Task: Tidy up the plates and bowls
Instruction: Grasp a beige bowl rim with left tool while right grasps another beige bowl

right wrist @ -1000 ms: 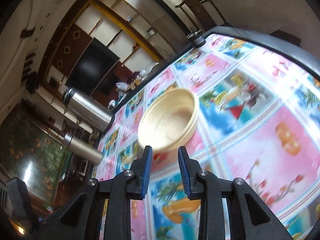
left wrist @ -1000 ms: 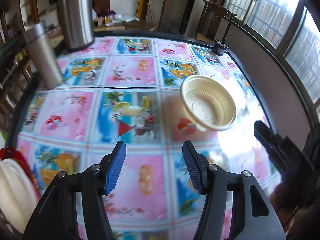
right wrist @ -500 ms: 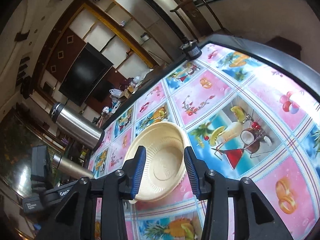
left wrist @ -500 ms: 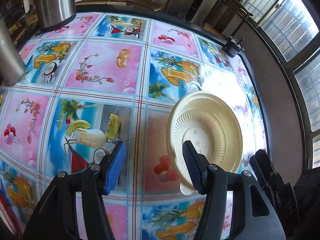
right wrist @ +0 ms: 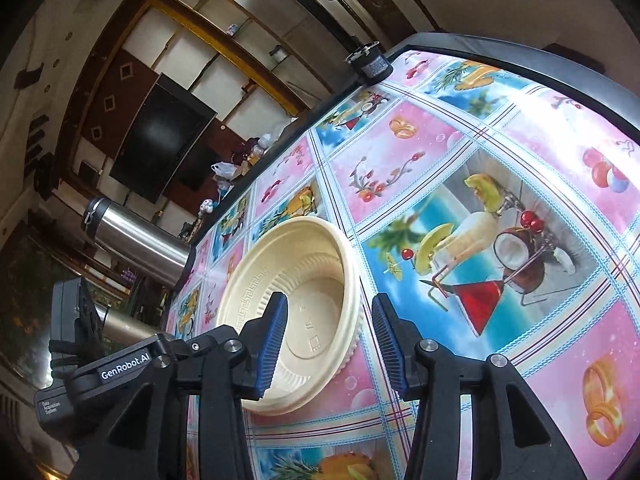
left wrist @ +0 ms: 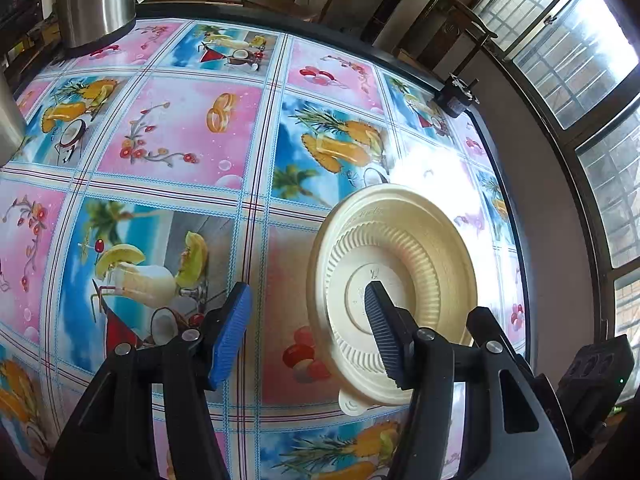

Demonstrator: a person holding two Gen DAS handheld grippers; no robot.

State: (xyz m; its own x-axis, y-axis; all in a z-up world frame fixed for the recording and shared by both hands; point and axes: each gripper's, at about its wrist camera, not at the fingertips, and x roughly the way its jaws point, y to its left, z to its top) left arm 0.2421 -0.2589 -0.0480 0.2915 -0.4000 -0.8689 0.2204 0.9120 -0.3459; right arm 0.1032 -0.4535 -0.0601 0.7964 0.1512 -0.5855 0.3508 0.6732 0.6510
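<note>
While its blue ribbed fingers [right wrist: 276,332] stood spread apart, the right gripper [right wrist: 330,336] straddled the near wall of a cream, ribbed, round disposable plastic bowl [right wrist: 296,300], one finger inside the bowl and the other outside its rim, neither clearly pressing on it. The bowl sat upright on the tabletop [right wrist: 500,168], which was covered by a glossy oilcloth printed with pink and blue squares of fruit and cocktails.

From the left wrist view, the left gripper [left wrist: 306,332] also had its fingers [left wrist: 230,332] held wide; its right-hand finger overlapped the bowl [left wrist: 400,240] in the picture, and whether it touched the bowl could not be told. Its other finger hovered over a cocktail square, well clear of the bowl. The bowl lay near the window-side edge of the tabletop [left wrist: 176,136].

Farther off, a tall brushed-steel thermos flask [right wrist: 136,240] stood at the far-left part of the tabletop, with a second, duller metal cylinder [right wrist: 124,326] just beside it. A small black round object [left wrist: 454,98] sat at the far corner by the window.
</note>
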